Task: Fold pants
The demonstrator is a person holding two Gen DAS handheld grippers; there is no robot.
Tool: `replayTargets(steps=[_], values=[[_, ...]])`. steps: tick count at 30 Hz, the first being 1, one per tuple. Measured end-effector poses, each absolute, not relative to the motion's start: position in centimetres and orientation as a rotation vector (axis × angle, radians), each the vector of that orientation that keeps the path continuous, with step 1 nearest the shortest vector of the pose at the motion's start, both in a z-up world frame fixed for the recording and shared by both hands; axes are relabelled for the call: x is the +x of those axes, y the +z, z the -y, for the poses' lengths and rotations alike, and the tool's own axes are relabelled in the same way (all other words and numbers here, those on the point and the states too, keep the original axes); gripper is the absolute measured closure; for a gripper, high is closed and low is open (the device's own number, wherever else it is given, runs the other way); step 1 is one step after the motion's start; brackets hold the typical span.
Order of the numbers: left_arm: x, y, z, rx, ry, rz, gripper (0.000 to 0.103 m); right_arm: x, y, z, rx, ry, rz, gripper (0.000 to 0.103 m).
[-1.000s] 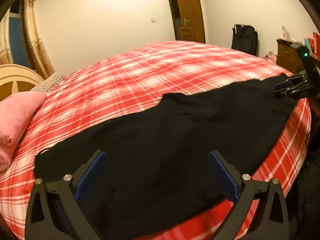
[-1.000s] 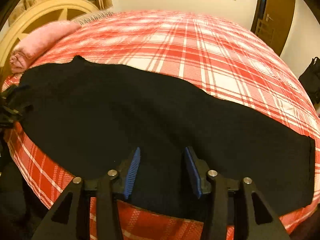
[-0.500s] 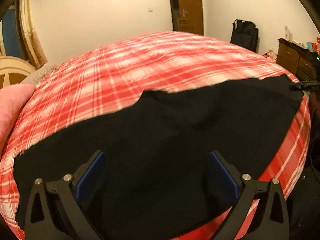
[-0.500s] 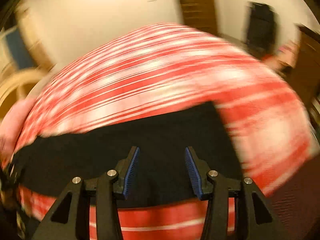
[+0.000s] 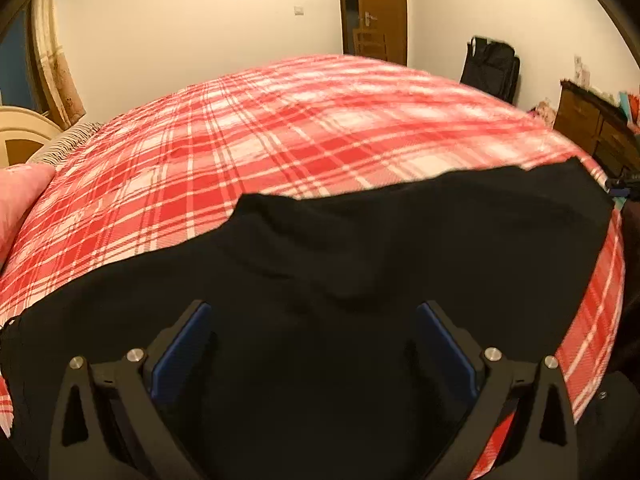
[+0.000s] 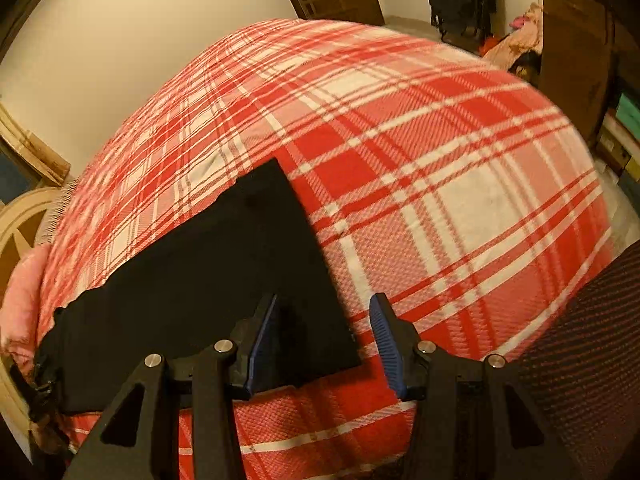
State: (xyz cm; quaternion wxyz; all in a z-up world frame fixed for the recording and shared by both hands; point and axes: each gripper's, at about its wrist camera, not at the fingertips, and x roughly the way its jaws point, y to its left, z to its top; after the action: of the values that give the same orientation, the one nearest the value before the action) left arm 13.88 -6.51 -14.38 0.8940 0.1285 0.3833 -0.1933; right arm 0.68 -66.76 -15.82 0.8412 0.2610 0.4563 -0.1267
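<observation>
Red plaid bed (image 5: 280,128) | black pants (image 5: 360,260) spread flat | my left gripper (image 5: 312,344) wide open — empty | right gripper (image 6: 324,320) half-open over the hem — gripping nothing.

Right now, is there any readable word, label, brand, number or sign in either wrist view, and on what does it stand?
None can be read.
Black pants: no tag or print visible.
Red plaid bedspread: pattern only.
Bright items on the dresser: too small and blurred to tell whether they bear text.
White wall plate: blank.
</observation>
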Motion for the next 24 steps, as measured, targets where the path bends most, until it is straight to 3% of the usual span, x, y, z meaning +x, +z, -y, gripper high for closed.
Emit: replayTargets(steps=[7, 11, 24], values=[[14.4, -15.7, 6.1, 0.264, -0.392, -0.833, 0.0, 0.5, -16.0, 67.1, 0.593, -0.242, -0.946, 0.055], [14.5, -15.8, 6.2, 0.266, -0.391, -0.835, 0.0, 0.4, -16.3, 67.3, 0.62, -0.237, -0.938, 0.069], [14.2, -15.8, 6.2, 0.252, -0.377, -0.835, 0.0, 0.3, -14.7, 65.7, 0.589, -0.222, -0.854, 0.081]])
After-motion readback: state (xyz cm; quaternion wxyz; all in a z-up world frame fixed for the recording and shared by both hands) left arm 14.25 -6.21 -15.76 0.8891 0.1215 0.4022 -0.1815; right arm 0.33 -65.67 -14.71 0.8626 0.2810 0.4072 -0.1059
